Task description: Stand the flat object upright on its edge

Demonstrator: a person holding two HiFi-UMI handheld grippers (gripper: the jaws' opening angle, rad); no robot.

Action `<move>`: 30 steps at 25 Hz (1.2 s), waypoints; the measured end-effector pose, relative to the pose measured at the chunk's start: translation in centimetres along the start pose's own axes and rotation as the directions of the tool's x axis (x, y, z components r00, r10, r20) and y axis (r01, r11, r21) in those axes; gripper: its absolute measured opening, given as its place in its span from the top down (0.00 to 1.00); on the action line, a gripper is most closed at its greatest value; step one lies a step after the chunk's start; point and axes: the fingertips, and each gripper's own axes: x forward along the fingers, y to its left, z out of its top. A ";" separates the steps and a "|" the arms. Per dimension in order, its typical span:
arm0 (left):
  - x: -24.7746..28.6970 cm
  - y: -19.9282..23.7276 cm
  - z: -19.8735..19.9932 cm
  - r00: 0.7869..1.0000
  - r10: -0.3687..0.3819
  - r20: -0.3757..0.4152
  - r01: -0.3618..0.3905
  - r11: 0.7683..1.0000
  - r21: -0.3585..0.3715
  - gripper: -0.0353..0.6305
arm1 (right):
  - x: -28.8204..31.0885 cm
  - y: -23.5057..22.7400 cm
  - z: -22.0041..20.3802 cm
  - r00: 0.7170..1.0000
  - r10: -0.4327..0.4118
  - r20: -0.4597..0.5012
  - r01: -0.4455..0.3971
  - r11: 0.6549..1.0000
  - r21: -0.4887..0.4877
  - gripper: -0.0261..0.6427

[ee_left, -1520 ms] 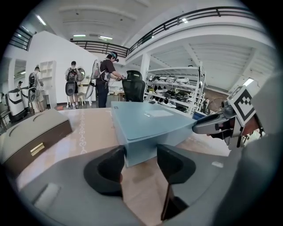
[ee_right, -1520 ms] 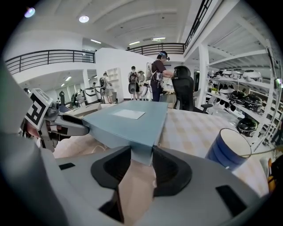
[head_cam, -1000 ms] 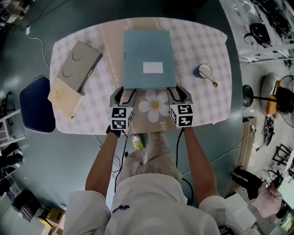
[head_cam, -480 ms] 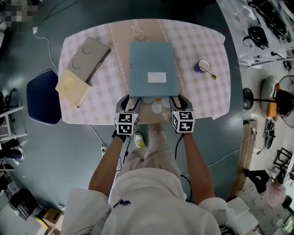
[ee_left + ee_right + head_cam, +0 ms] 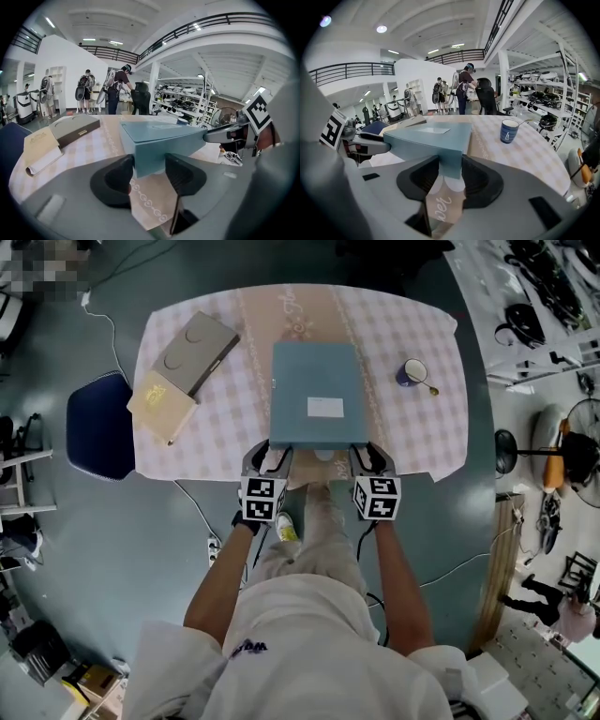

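The flat teal box with a white label lies lengthwise on the checked table, its near edge by the table's front. My left gripper is shut on its near left corner, my right gripper on its near right corner. In the left gripper view the box corner sits pinched between the dark pads of the left gripper, slightly above the cloth. In the right gripper view the other corner is clamped the same way by the right gripper.
A blue cup with a spoon stands right of the box and shows as the cup in the right gripper view. A grey box and a tan book lie at the table's left. A blue chair stands left of the table.
Both grippers and the box's near edge have come closer to the table's front edge. The flower print on the runner is now mostly covered. The grips have not changed.
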 end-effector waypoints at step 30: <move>-6.7 0.3 11.1 0.968 -0.012 0.249 0.004 1.000 0.030 0.62 | -5.8 1.6 11.7 0.968 0.028 0.250 -0.029 1.000 -0.001 0.74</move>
